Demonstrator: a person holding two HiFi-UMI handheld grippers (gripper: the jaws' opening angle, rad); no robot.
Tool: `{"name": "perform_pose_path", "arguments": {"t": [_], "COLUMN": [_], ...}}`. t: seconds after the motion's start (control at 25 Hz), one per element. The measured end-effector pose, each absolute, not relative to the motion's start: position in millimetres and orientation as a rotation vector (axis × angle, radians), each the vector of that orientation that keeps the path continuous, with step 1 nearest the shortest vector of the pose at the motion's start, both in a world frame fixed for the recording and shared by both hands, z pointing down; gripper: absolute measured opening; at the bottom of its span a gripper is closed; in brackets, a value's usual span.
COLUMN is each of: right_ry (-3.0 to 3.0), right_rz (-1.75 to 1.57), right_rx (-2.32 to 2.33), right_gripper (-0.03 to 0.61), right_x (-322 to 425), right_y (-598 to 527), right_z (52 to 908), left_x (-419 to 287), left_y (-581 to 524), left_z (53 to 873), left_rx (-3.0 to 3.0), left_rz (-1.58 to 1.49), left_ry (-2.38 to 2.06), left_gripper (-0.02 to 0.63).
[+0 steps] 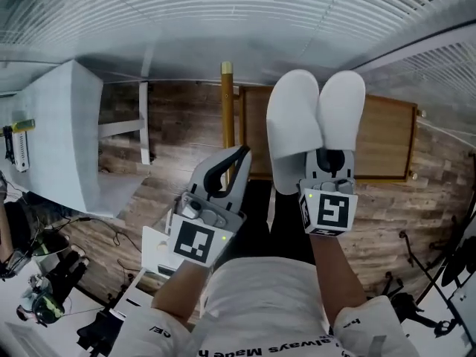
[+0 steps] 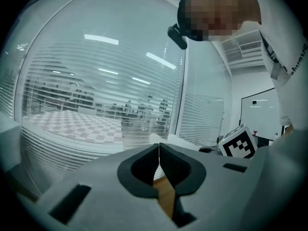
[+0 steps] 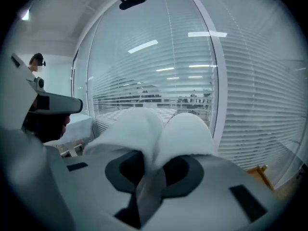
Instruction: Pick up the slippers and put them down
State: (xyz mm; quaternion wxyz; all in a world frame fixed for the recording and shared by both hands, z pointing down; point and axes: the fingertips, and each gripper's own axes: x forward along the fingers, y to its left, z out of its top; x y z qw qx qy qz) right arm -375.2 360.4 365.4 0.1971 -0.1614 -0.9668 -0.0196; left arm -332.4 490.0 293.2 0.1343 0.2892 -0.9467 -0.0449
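Note:
Two white slippers (image 1: 316, 121) are held side by side, toes pointing away from me, in front of the blinds. My right gripper (image 1: 329, 161) is shut on the inner edges of both, and they hang in the air above the wooden floor. In the right gripper view the slippers (image 3: 159, 131) rise out of the closed jaws (image 3: 153, 166). To the left and lower down, my left gripper (image 1: 232, 161) is shut with nothing in it. Its view shows the pads (image 2: 159, 152) touching, and the right gripper's marker cube (image 2: 238, 144) off to the right.
A low wooden frame (image 1: 390, 136) lies on the plank floor under the slippers, with a wooden post (image 1: 226, 114) beside it. A white table (image 1: 63, 136) stands at the left. Glass walls with blinds (image 1: 223, 21) close the far side. Cables and gear (image 1: 44, 288) lie at the lower left.

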Motion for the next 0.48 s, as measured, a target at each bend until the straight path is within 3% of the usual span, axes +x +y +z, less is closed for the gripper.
{"name": "perform_pose_path", "arguments": {"t": [0.48], "right_ry": [-2.763], "right_rz": [-0.065], "right_rx": [-0.571], "right_gripper": [0.074], "right_x": [-371], "right_y": [349], "right_z": [249], "left_x": [-328], "left_y": [484], "left_z": [205], "left_rx": [0.821], "left_rz": [-0.129], "left_ry": [-2.8], "left_gripper": [0.012]}}
